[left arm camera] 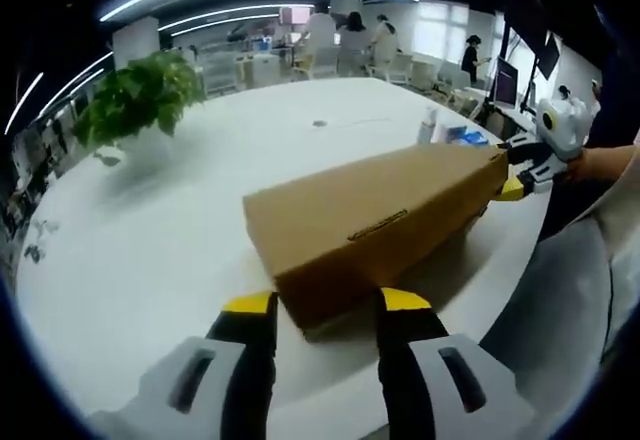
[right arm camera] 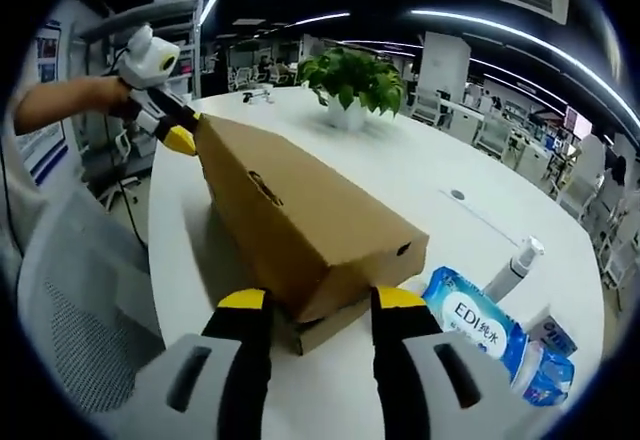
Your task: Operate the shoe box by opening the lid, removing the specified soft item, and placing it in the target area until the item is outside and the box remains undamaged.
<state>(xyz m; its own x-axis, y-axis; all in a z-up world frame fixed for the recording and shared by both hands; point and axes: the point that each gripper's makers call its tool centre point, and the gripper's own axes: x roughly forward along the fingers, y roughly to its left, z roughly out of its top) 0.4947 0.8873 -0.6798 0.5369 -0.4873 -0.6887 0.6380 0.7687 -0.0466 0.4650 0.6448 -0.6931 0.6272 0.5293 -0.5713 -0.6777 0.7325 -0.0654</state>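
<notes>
While the box [left arm camera: 375, 225] lies along the near edge of the white table [left arm camera: 150, 250], its lid tipped up slightly from the base, a gripper stands at each end. The left gripper [left arm camera: 325, 302] has its yellow-tipped jaws spread across one end of the lid, and the right gripper [right arm camera: 308, 299] is spread the same way at the other end. Beside the right end lie a wipes pack [right arm camera: 475, 322] and a bottle [right arm camera: 513, 268]; a plant [right arm camera: 352, 78] sits toward the far edge.
</notes>
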